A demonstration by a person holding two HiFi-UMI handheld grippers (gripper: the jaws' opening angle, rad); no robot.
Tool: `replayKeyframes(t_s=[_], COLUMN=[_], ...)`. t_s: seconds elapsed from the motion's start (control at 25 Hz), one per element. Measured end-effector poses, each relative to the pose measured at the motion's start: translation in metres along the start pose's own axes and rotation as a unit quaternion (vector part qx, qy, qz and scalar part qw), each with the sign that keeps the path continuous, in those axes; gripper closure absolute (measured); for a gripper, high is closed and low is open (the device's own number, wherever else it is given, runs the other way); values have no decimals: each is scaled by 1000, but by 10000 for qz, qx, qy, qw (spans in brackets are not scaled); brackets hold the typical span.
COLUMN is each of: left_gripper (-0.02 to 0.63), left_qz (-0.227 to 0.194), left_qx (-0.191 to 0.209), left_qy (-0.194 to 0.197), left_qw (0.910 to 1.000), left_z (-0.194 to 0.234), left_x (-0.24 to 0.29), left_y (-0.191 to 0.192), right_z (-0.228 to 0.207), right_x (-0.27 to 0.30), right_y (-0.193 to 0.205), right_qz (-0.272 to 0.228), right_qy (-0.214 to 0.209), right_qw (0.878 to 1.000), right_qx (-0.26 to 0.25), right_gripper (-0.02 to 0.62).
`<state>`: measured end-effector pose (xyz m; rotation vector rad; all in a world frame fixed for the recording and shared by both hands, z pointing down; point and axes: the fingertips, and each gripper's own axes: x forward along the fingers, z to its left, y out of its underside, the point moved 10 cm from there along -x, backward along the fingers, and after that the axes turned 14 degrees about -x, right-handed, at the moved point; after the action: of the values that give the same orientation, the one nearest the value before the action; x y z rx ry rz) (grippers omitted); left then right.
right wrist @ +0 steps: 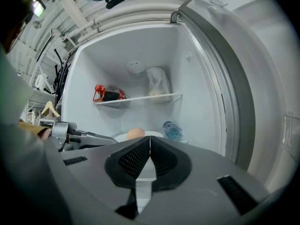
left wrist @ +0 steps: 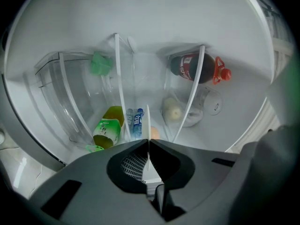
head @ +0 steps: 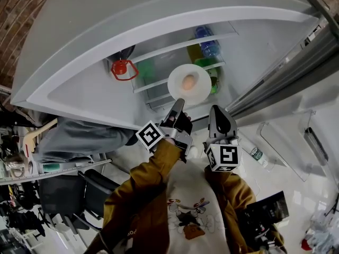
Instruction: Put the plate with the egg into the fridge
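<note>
– So, where is the plate right now?
– My left gripper (head: 179, 102) holds the white plate (head: 189, 82) out at the open fridge (head: 265, 46), in front of its shelves. The egg (head: 188, 81) sits near the middle of the plate. Whether the plate touches a shelf, I cannot tell.
– How are your fingers set?
– In the left gripper view, my left fingers (left wrist: 133, 159) are clamped on the plate's near rim. The rim shows edge-on as a thin white line between them. My right gripper (head: 218, 112) hangs just beside the left one. Its fingers (right wrist: 166, 159) are pressed together with nothing between them. The right gripper view looks past them to the egg and the plate.
– What else is inside the fridge?
– A dark cola bottle (head: 123, 67) with a red cap lies on an upper shelf, towards the left. A white bag (right wrist: 157, 81) sits on that same shelf, further right. Beyond the plate, a green bottle (left wrist: 107, 131) and blue-labelled water bottles (left wrist: 137, 120) sit close together.
– Anything of you in view?
– Mustard-yellow sleeves (head: 159, 165) reach from the bottom of the head view up to both grippers.
</note>
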<state>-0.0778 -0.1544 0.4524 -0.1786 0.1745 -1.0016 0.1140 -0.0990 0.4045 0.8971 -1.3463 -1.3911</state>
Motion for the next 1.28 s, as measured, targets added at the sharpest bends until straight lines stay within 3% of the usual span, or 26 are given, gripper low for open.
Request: replayKeyframes(t_s=[0.8,1.28], left_gripper=[589,589], left_qz=[-205,-352], left_qx=[-103,51], left_qy=[-21,-82], left_qw=[9997,9993], left_z=[10,20], left_x=[24,35], left_y=[-14,-24], right_z=[1,-1], right_x=[30,48], right_y=[11,12], right_qz=[38,-5], right_qy=[79,2], right_qw=[9995,9987], right_qx=[-295,-500], right_gripper=[589,589])
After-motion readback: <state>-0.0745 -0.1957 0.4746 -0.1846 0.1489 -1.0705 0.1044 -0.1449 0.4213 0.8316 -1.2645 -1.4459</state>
